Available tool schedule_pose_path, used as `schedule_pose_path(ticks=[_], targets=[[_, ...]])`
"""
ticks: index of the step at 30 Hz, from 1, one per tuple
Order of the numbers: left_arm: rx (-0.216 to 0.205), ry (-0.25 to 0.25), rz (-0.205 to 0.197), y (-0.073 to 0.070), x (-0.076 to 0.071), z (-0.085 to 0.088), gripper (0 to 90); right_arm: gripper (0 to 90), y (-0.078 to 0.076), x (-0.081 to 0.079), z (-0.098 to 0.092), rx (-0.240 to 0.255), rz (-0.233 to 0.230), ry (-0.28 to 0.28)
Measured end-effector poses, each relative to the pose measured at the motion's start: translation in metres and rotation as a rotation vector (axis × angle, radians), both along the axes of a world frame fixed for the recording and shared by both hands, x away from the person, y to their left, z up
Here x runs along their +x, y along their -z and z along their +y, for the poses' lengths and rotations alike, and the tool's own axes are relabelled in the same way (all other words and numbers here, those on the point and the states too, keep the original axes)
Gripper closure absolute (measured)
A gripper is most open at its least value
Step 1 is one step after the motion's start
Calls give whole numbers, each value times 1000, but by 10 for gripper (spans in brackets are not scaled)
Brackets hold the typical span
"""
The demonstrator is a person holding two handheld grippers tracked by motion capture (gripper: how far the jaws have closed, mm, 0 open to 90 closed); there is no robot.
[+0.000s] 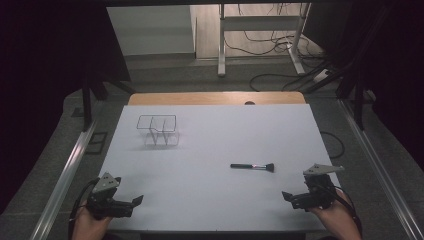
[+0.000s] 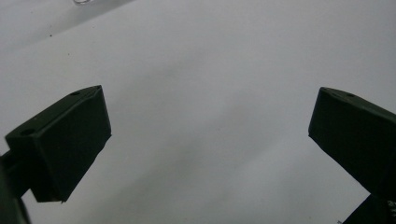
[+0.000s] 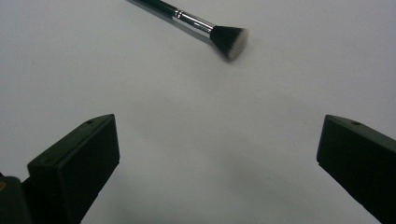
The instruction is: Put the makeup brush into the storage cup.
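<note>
lying flat on the white table (image 1: 210, 150), right of centre: a makeup brush (image 1: 253, 166), dark handle pointing left, bristle head toward the right edge. resting well apart from both tools, nearest to the right gripper (image 1: 292, 198), at the near right corner in a hand (image 1: 334, 216). seen through the right gripper view as the brush (image 3: 196, 22) crossing the top of the frame on a slant, silver ferrule and pale-tipped bristles lowest and rightmost, bare table between it and the black jaws. jaws spread wide there, nothing between them, nothing touched.

parked at the near left corner: the left gripper (image 1: 131, 204), held in the other hand (image 1: 89, 223), grey three-cornered plate on top, pointing inward along the near edge. jaws likewise wide apart in the left gripper view, gripping nothing, white surface (image 2: 205, 93) beneath.

standing toward the far left of the table: a thin wire rack (image 1: 158, 130), upright, well away from the brush and from both grippers. possibly its edge glinting at the top left of the left gripper view, though too cropped to be sure.

beyond the table's wooden far edge: a grey floor with loose cables (image 1: 280, 47) and the legs of a white stand (image 1: 260, 35).
</note>
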State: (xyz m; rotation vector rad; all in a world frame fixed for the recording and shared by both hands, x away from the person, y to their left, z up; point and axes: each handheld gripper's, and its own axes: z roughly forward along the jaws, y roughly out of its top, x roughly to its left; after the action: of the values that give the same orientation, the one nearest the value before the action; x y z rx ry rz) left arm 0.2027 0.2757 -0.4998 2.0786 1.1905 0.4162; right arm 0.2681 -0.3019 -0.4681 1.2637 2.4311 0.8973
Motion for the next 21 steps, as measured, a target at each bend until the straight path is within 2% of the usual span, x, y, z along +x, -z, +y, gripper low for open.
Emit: schedule_pose_path(ticks=[4, 21], targets=[[1, 0, 0, 0, 0, 0, 0, 0, 0, 0, 1, -6, 15, 0], [6, 0, 3, 1, 1, 0, 0, 0, -5, 12, 3, -75, 28, -18]])
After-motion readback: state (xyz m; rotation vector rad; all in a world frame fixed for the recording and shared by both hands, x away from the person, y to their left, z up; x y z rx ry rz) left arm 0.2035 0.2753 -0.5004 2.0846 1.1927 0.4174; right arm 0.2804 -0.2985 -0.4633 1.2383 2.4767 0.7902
